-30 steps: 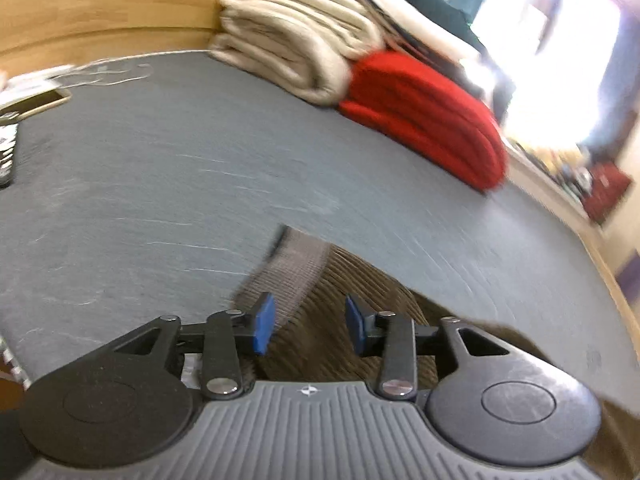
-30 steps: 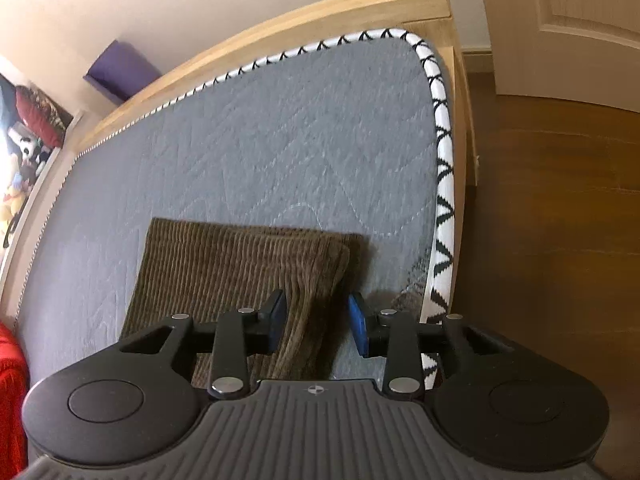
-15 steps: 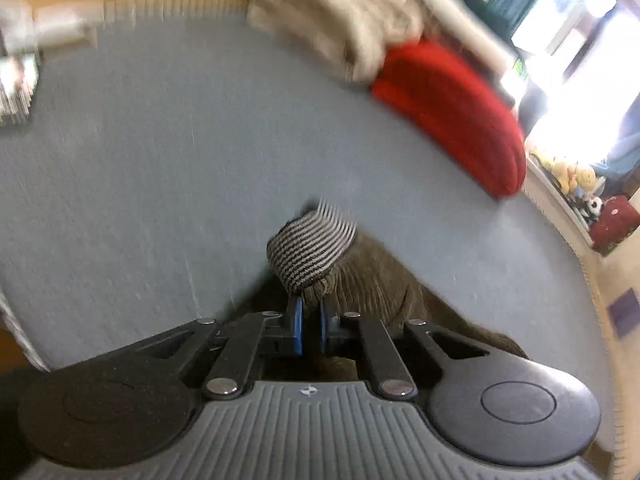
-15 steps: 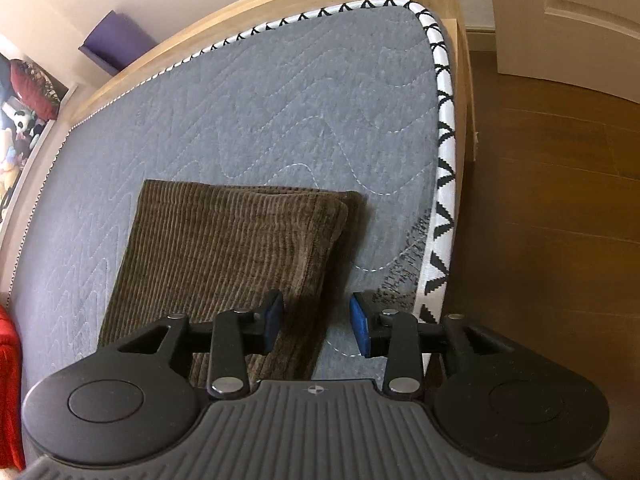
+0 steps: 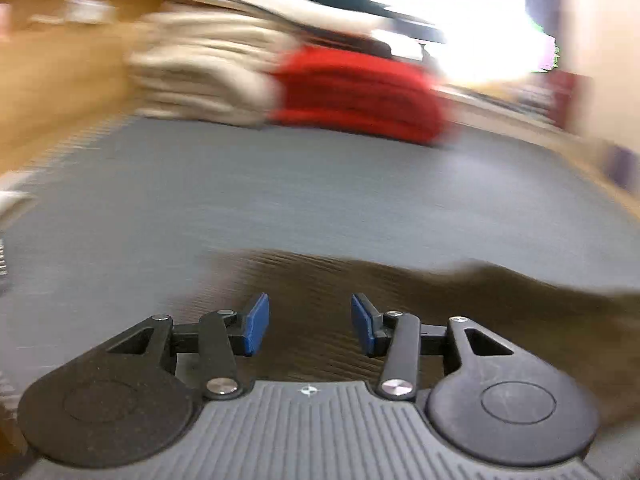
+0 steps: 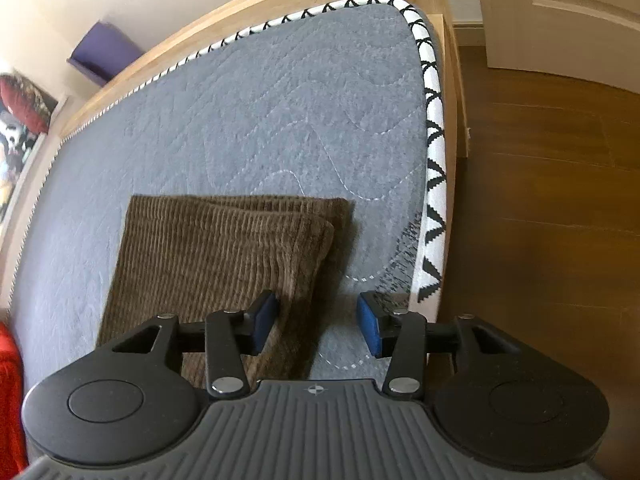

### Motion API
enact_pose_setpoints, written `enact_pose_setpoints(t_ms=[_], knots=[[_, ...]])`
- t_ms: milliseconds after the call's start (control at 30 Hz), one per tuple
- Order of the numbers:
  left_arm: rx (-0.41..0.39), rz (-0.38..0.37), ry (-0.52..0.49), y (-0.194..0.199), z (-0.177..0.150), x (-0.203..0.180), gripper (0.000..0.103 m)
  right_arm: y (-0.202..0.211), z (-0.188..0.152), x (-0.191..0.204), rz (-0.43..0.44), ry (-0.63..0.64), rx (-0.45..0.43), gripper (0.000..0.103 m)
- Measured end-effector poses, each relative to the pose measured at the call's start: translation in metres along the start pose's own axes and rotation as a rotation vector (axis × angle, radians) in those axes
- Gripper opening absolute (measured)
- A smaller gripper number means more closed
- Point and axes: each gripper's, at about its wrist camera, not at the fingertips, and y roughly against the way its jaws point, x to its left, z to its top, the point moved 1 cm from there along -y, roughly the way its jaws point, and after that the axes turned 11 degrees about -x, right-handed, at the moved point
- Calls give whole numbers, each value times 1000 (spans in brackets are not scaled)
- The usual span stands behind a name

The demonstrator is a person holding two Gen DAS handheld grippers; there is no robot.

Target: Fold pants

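Observation:
Brown corduroy pants [image 6: 224, 264] lie folded on the grey quilted mattress [image 6: 280, 112], one layer on top of another. My right gripper [image 6: 318, 322] hovers over their right edge, its jaws opening with no cloth pinched; the left pad is above the cloth and the right pad above bare mattress. In the blurred left wrist view the pants [image 5: 400, 300] spread flat below my left gripper [image 5: 310, 324]. Its jaws are opening and nothing sits between the blue pads [image 5: 256, 322].
Folded cream blankets [image 5: 200, 76] and a red folded cloth [image 5: 356, 92] are stacked at the far side of the mattress. The mattress's black-and-white trim [image 6: 434, 184] and wooden bed frame [image 6: 454, 92] border a wooden floor [image 6: 552, 200] on the right.
The left gripper shut on the pants' ribbed cuff, carried it over, then let go and opened; its view swung. The right gripper widened a little over the folded edge.

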Motion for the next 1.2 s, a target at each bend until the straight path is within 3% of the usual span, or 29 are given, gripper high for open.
enact_pose_setpoints(t_ms=[67,133,167,200,300,367,500,567,600,800,867,1000,1100,1200], knots=[[54,-157,-42,-5,-11,-21,49,-2,1,-1,-1,-25,-6,50],[111,-227,-137,-11,-26,-44,49,-3,1,-4,1,-56,-15,51],[199,-239,-197,-20,-38,-54,49,-3,1,-5,2,-69,-19,51],[339,-249,-245,-33,-55,-59,47,-4,2,-5,4,-79,-24,51],[280,-239,-350,-20,-61,-68,46,-6,4,-7,8,-96,-35,51],[209,-272,-352,-4,-56,-72,47,-7,4,-7,7,-101,-39,51],[236,-301,-341,-5,-60,-67,48,-9,5,-4,0,-92,-52,51],[251,-294,-353,-7,-62,-72,48,-9,4,0,-2,-67,-60,35],[249,-292,-352,-12,-60,-75,48,-11,4,2,5,-59,-52,21],[232,-291,-311,-25,-54,-82,48,13,5,18,83,-14,-130,15],[214,-291,-281,-26,-47,-82,48,32,5,36,144,61,-184,14],[184,-283,-179,-27,-30,-68,48,98,-25,102,310,369,-351,14],[180,-258,-84,-30,-20,-47,48,164,-84,156,500,626,-432,13],[183,-228,-31,-32,-13,-29,48,237,-173,197,725,895,-476,13]])
